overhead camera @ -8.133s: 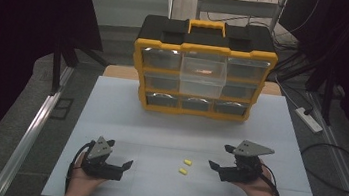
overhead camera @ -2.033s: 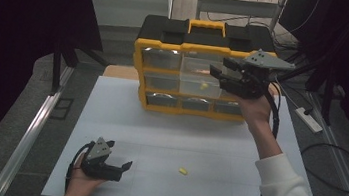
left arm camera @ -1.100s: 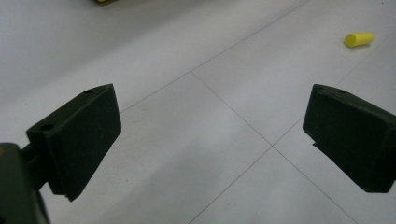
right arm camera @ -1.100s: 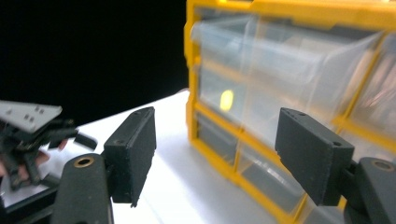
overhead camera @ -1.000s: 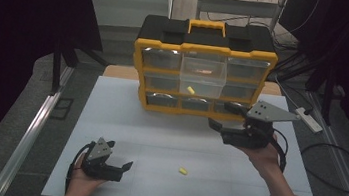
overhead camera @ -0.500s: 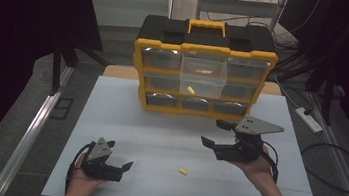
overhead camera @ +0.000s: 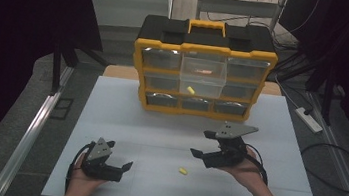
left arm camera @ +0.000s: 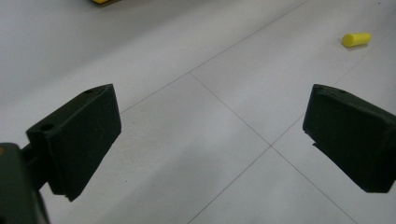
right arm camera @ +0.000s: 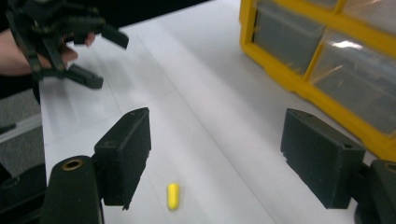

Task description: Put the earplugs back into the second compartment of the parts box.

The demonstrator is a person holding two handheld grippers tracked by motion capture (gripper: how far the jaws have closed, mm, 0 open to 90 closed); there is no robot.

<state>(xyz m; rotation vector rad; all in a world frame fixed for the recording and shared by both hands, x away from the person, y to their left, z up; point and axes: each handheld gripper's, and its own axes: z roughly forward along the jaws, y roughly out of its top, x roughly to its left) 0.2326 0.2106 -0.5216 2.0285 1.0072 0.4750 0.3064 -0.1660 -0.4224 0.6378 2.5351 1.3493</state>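
Item: small yellow cylinder (overhead camera: 182, 171), lying loose on the white table (overhead camera: 159, 126). It sits between the two grippers, nearer the right gripper (overhead camera: 206, 148), just in front of and below its spread jaws, untouched. In the right gripper view the piece (right arm camera: 173, 196) lies between the jaws, long axis running along the gripper's line of sight. In the high view the axis runs roughly left-right.

Right gripper: jaws wide apart, empty.

Left gripper (overhead camera: 121, 167): jaws wide apart, empty, well apart from the cylinder (left arm camera: 356, 39).

Further: yellow organiser case (overhead camera: 202, 76) upright at the table's far edge; a second yellow piece (overhead camera: 190, 90) in its centre drawer.
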